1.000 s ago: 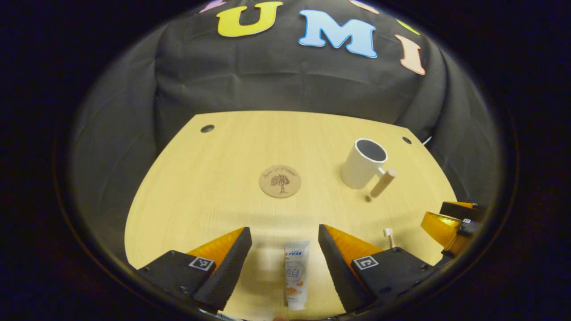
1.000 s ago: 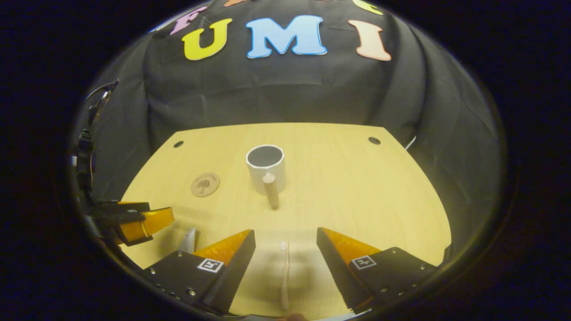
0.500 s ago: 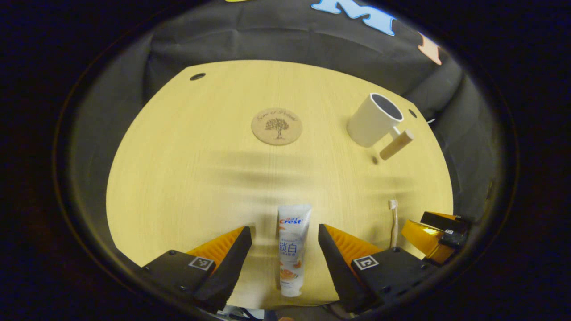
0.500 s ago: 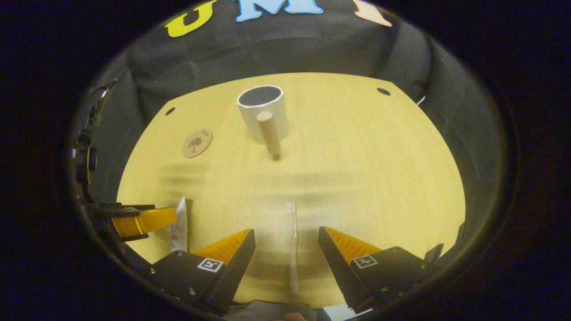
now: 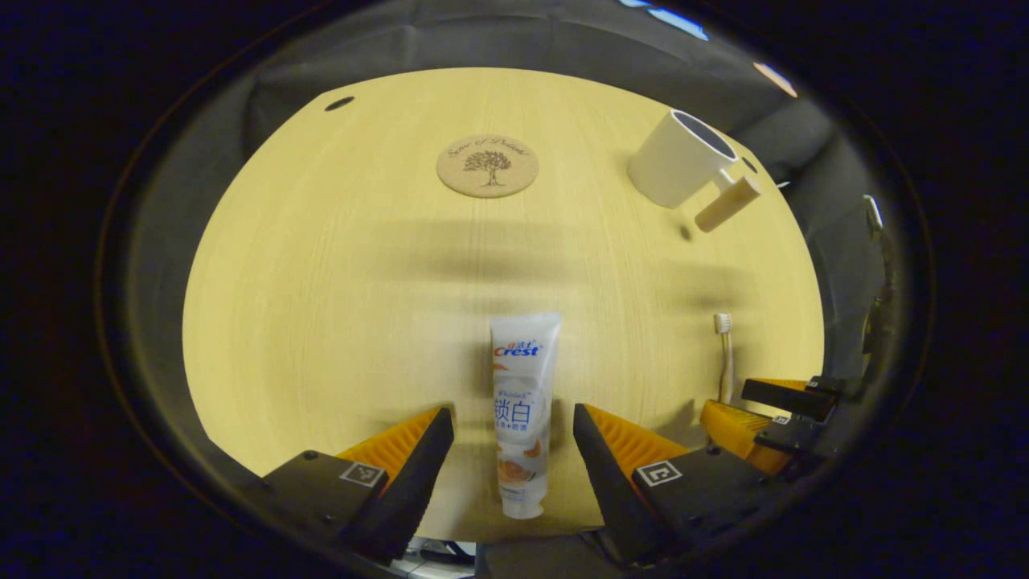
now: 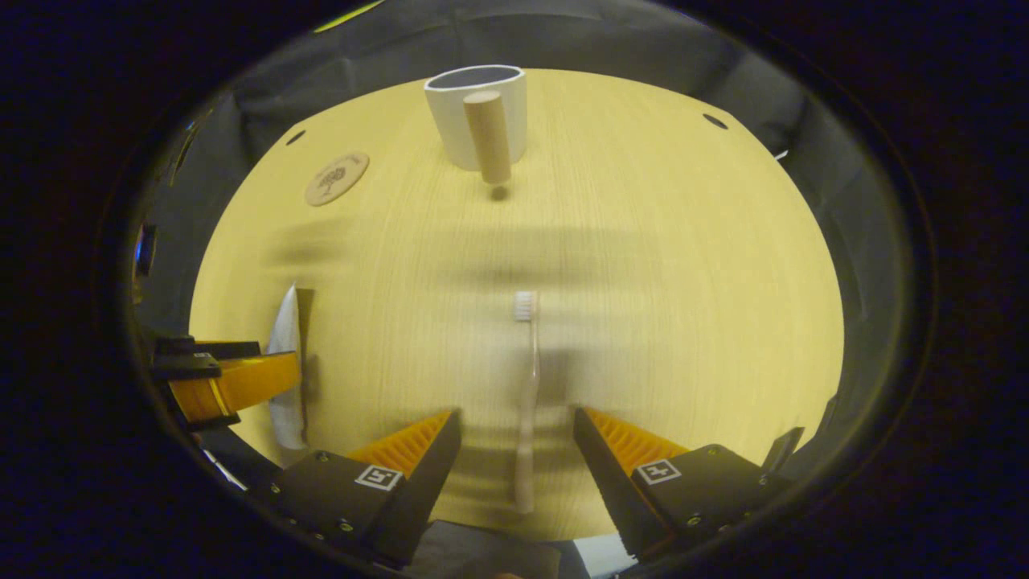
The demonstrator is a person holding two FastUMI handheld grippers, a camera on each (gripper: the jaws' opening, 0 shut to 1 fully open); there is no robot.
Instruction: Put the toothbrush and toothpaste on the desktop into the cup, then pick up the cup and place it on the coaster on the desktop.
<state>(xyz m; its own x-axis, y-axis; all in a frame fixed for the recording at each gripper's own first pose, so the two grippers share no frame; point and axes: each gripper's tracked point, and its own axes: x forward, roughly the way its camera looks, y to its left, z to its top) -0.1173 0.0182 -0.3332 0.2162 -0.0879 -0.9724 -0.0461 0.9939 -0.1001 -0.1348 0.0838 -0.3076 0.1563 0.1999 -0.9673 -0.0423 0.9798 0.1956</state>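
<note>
Both grippers have tipped down and dropped toward the desk (image 5: 321, 265) over the last second; the far wall has mostly slid out of both views and the desk now takes up most of each.

Left gripper (image 5: 513, 450): fingers spread, straddling the toothpaste tube (image 5: 521, 410). Tube lies flat, lengthwise between the fingers, cap end toward the camera. Not touching either finger as far as I can tell.

Right gripper (image 6: 514, 450): fingers spread, straddling the toothbrush (image 6: 528, 410). Brush lies flat, bristle head pointing away toward the cup (image 6: 476, 112), handle end between the fingers. No contact yet.

The cup stands upright at the far side of the desk, empty by the look of it, wooden handle facing the right gripper. The coaster (image 5: 487, 165) is bare, well apart from the cup, straight ahead of the left gripper.

Read: both pre-grasps lined up, nothing picked yet. Next is probably a bit more descent, then close. The brush is thin and low on the desk, so the fingers need to get right down or they'll close above it.
</note>
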